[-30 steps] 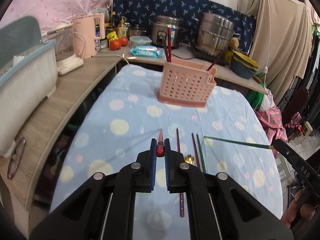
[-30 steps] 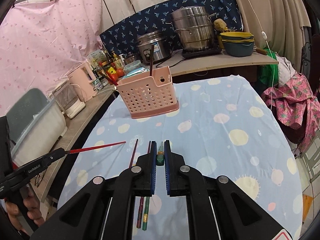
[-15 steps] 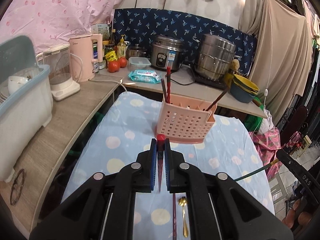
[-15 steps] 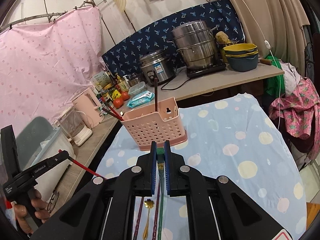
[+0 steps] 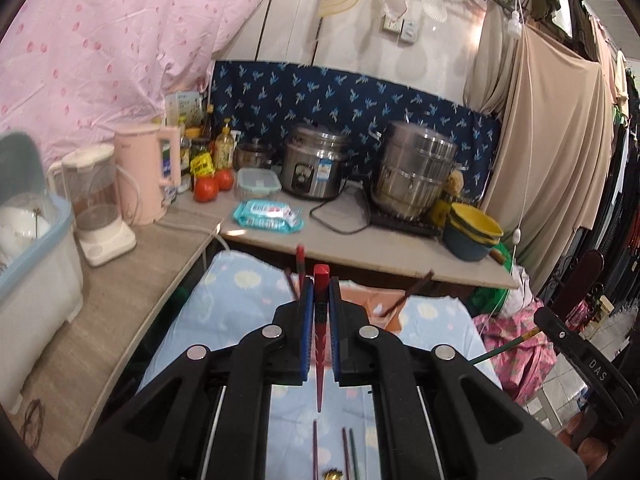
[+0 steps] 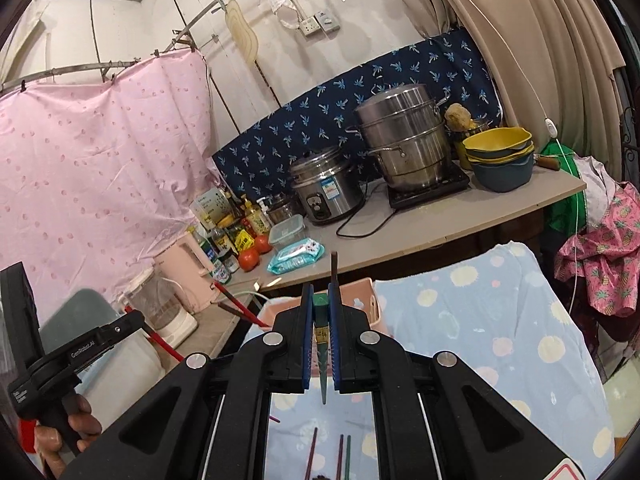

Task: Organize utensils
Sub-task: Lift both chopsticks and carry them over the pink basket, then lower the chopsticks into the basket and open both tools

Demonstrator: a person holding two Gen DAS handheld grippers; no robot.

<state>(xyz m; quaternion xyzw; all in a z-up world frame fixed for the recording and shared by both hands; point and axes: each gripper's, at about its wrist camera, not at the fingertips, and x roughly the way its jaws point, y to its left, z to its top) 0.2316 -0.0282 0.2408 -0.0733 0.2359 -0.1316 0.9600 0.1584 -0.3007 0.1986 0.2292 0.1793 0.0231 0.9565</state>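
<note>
My left gripper [image 5: 320, 286] is shut on a red chopstick [image 5: 319, 360], whose thin tip hangs down between the fingers above the blue spotted table [image 5: 224, 312]. The right gripper [image 6: 320, 292] is shut on a green chopstick [image 6: 321, 344], held the same way. The pink perforated basket [image 5: 378, 304] sits just beyond both grippers, mostly hidden by the fingers, and appears again in the right wrist view [image 6: 360, 294]. Several chopsticks stand in it. Loose chopsticks [image 6: 340, 454] and a gold spoon [image 5: 332, 476] lie on the cloth below. A hand holds the left gripper [image 6: 100, 340].
An L-shaped counter [image 5: 352, 240] wraps the table's far and left sides. It carries a rice cooker [image 5: 314, 168], a steel steamer pot [image 5: 414, 172], stacked bowls [image 5: 474, 232], a pink kettle [image 5: 144, 176], a blender [image 5: 96, 208] and a dish bin [image 5: 32, 264]. Clothes hang at right.
Both grippers have lifted their chopsticks off the cloth and risen toward the basket. The views have tilted up, so the basket has slipped behind the fingers.
</note>
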